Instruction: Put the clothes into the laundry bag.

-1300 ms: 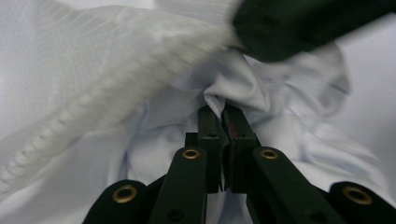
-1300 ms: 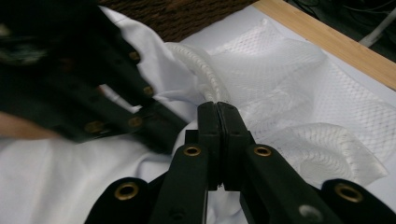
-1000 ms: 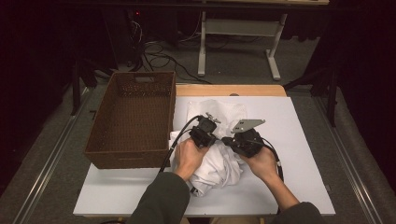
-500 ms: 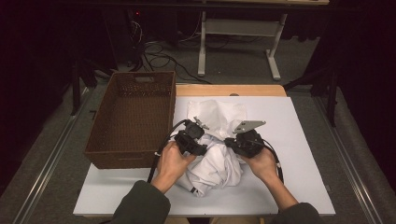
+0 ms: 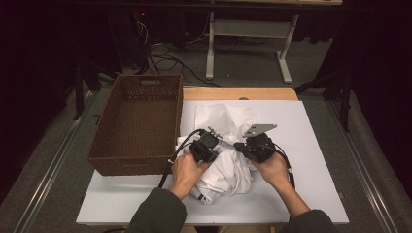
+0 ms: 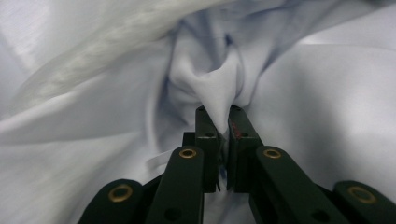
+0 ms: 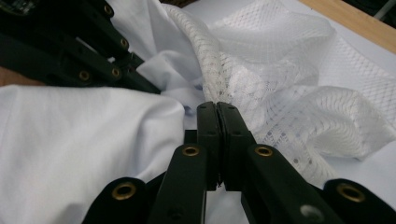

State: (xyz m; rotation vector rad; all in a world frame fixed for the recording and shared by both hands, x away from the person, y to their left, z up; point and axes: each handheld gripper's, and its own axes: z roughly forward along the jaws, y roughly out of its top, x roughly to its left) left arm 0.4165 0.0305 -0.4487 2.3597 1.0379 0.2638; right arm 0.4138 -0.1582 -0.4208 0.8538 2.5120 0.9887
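One white cloth garment (image 5: 228,170), bunched. One white mesh bag (image 5: 224,119), lying against it. One brown wicker basket (image 5: 138,124). One white table board (image 5: 311,145). Two grippers: left gripper (image 5: 210,145), right gripper (image 5: 243,145). Two hands: left hand (image 5: 187,172), right hand (image 5: 272,170). One grey three-cornered plate (image 5: 258,129). Several floor cables (image 5: 165,60), exact number unclear. One white frame stand (image 5: 248,43) behind.

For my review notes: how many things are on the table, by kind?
White cloth: 1
White mesh bag: 1
Brown wicker basket: 1
Grippers: 2, left gripper and right gripper
Total: 5
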